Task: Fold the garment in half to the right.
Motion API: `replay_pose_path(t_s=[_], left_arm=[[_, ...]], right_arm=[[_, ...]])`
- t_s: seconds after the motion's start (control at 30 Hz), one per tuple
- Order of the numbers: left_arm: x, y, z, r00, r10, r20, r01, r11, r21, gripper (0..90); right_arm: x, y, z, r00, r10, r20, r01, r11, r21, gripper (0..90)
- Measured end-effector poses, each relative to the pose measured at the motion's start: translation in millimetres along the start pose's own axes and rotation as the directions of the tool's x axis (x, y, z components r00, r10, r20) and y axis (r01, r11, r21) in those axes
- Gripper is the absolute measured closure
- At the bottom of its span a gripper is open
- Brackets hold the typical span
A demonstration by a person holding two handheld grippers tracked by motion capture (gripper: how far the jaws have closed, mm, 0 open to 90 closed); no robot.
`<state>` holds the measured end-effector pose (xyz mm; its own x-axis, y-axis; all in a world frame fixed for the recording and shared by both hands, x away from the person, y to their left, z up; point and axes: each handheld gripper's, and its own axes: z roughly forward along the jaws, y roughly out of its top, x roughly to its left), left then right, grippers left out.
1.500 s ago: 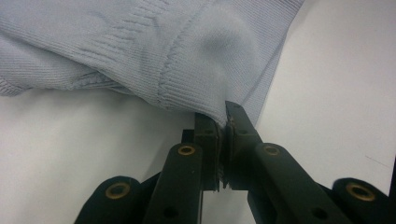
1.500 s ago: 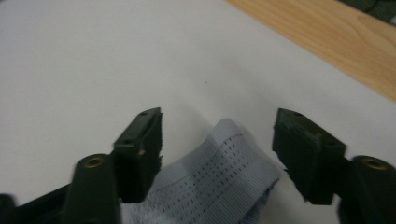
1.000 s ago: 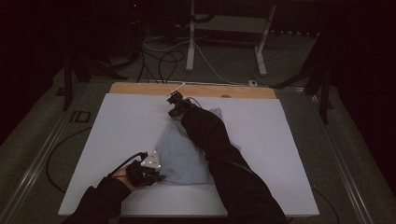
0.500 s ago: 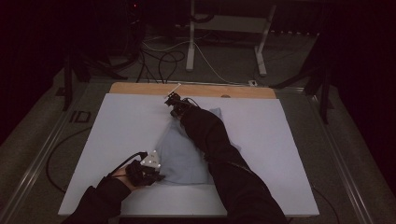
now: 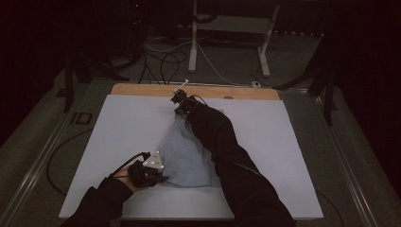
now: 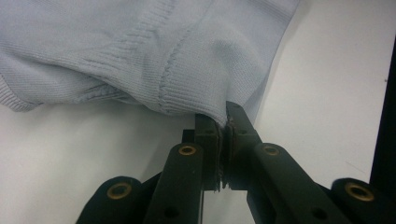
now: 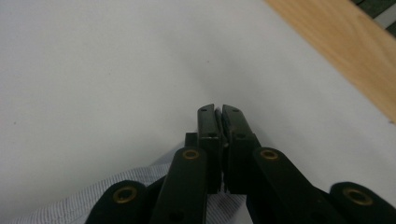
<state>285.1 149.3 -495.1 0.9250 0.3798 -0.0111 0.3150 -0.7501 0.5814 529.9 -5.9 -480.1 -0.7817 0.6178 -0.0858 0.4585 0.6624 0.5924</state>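
Note:
A light blue knit garment [image 5: 184, 156] lies on the white table [image 5: 118, 123], drawn to a narrow point at its far end. My left gripper [image 5: 161, 176] is at its near left corner, shut on the ribbed hem [image 6: 187, 70], which runs in between the closed jaw tips [image 6: 224, 120]. My right gripper [image 5: 181, 105] reaches across to the far end and is shut on it. In the right gripper view the jaws [image 7: 218, 109] are together, with pale fabric [image 7: 93, 200] caught low between them. The right sleeve hides the middle of the garment.
A wooden strip [image 5: 142, 90] runs along the table's far edge, close beyond the right gripper. Behind it on the dark floor are cables [image 5: 165, 56] and the legs of a metal stand [image 5: 193, 42]. Bare white table lies on both sides of the garment.
The right gripper has risen slightly at the garment's far end, with the fabric peaked up toward it. The left gripper has stayed in place on the near corner.

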Motion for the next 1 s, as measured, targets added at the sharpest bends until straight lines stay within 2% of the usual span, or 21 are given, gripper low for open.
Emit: replay_pose_path(t_s=[0.3, 0.57, 0.7, 0.83, 0.9, 1.0], left_arm=[[-1.7, 12.9, -5.7, 0.9995, 0.032, 0.005, -0.032, 0.9995, -0.001, 87.5], [-2.9, 32.9, -11.6, 0.9972, 0.071, 0.023, -0.071, 0.9975, -0.001, 87.6], [-3.7, 41.8, -12.8, 0.9954, 0.093, 0.024, -0.093, 0.9957, 0.005, 87.5], [-6.8, 60.8, -12.2, 0.9911, 0.13, 0.03, -0.13, 0.9914, 0.013, 87.6], [-8.3, 68.8, -11.3, 0.9882, 0.15, 0.031, -0.151, 0.9884, 0.018, 87.5], [-9.1, 75.6, -9.4, 0.9865, 0.159, 0.037, -0.16, 0.987, 0.016, 87.5]], right_arm=[[-6.7, -1.8, -18.6, 0.9998, 0.012, -0.012, -0.013, 0.999, -0.039, 88.2], [-14.5, -7.5, -41.8, 1.0, 0.006, 0.0, -0.006, 0.998, -0.067, 88.2], [-18.3, -9.9, -50.2, 0.9999, 0.01, 0.005, -0.009, 0.997, -0.074, 88.2], [-24.9, -14.6, -62.6, 0.9997, 0.025, 0.008, -0.024, 0.995, -0.094, 88.2], [-28.1, -17.0, -66.7, 0.9998, 0.014, 0.015, -0.012, 0.995, -0.099, 88.2], [-33.1, -21.6, -73.0, 0.9996, 0.023, 0.013, -0.022, 0.994, -0.106, 88.2]])
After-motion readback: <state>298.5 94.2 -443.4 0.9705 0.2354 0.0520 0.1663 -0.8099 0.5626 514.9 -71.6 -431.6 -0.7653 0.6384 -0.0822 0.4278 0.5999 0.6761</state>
